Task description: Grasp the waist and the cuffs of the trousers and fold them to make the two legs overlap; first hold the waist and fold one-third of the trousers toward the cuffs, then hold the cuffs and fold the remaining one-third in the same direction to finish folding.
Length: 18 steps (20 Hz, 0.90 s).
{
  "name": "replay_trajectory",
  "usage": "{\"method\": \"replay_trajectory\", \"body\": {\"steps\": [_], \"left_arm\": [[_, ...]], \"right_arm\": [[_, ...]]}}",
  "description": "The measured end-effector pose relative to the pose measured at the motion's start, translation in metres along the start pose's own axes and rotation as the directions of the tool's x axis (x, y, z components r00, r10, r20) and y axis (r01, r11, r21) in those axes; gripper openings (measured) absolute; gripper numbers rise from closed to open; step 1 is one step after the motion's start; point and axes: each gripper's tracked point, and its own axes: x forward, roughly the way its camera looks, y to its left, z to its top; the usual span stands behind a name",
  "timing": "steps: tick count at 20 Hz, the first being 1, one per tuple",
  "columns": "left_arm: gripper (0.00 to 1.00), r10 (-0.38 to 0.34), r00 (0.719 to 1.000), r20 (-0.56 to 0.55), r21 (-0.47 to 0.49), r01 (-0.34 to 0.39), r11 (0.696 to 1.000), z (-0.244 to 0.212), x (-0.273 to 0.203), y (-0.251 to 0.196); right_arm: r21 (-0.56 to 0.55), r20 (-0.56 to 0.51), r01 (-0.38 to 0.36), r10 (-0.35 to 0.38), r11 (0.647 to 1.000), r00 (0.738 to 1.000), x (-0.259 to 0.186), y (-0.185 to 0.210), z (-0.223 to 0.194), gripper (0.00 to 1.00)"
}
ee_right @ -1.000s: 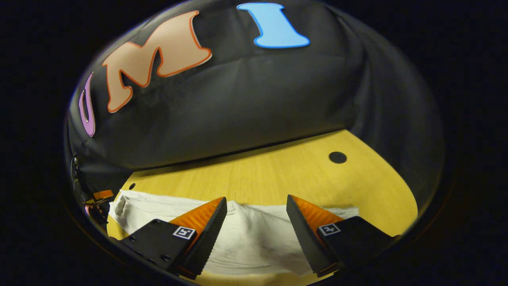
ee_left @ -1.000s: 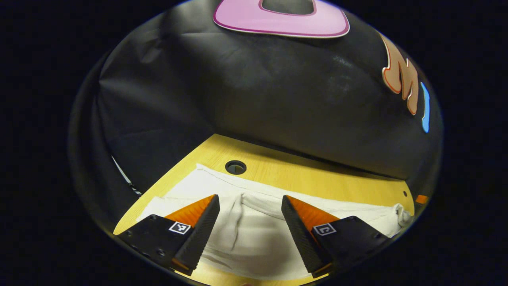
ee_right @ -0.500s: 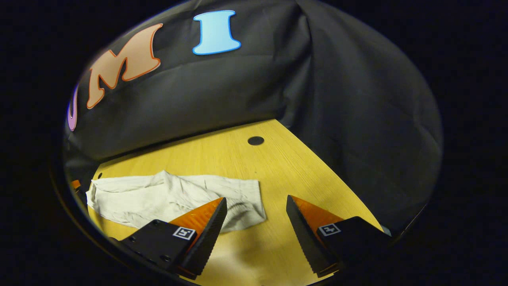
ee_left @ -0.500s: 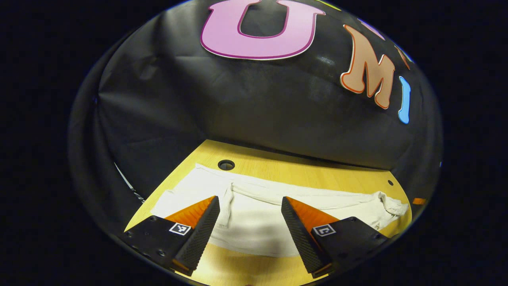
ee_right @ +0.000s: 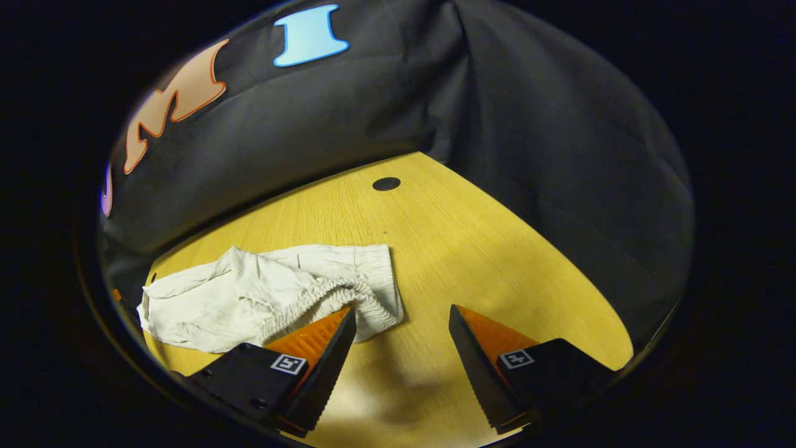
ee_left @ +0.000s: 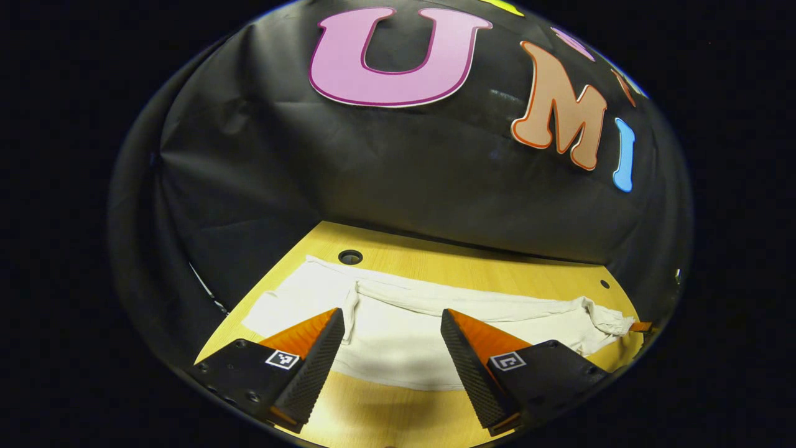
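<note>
So the white trousers (ee_left: 404,336) lie flat on the yellow wooden worktop (ee_left: 472,267), stretched out as a long strip along the back part of it, not far from the black cloth wall (ee_left: 385,174); one end sits right by a round hole (ee_left: 350,256) near the worktop's back left corner in the left gripper view, and the other end is bunched up near the right edge, close to a smaller hole (ee_left: 605,284) there.

The left gripper (ee_left: 392,367) hangs over the near long edge of the trousers with its jaws spread wide, nothing between them; bare worktop shows just below the cloth edge; a seam or fold line runs across the fabric from by the big hole toward the bunched end.

In the right gripper view the trousers (ee_right: 267,292) look crumpled, with the gathered elastic waist (ee_right: 329,295) curling along the end nearest the gripper; the right gripper (ee_right: 402,367) is also spread wide and holds nothing; its left-side finger overlaps the waist end in the view, can't tell if it touches; the other finger sits over bare worktop (ee_right: 472,249); a dark hole (ee_right: 386,183) sits farther back near the wall.
</note>
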Motion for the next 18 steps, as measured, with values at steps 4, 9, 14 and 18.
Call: {"method": "replay_trajectory", "body": {"steps": [4, 9, 14, 18], "left_arm": [[0.95, 0.013, 1.000, 0.007, 0.025, -0.014, 1.000, 0.002, 0.002, -0.002], [0.95, -0.021, 0.999, 0.026, 0.036, 0.020, 0.999, 0.004, 0.003, -0.008], [0.94, -0.042, 0.999, 0.027, 0.069, 0.040, 0.997, 0.006, 0.007, -0.015], [0.95, -0.061, 0.998, 0.030, 0.066, 0.059, 0.996, 0.007, 0.008, -0.021]], "right_arm": [[0.096, -0.017, -0.060, 0.062, 0.994, 0.998, 0.006, 0.014, -0.005, 0.92], [0.237, -0.017, -0.134, 0.142, 0.962, 0.990, 0.014, 0.024, -0.003, 0.85], [0.295, -0.020, -0.163, 0.177, 0.942, 0.984, 0.021, 0.031, -0.003, 0.52], [0.340, 0.012, -0.160, 0.166, 0.927, 0.986, 0.015, 0.035, 0.006, 0.30]]}}
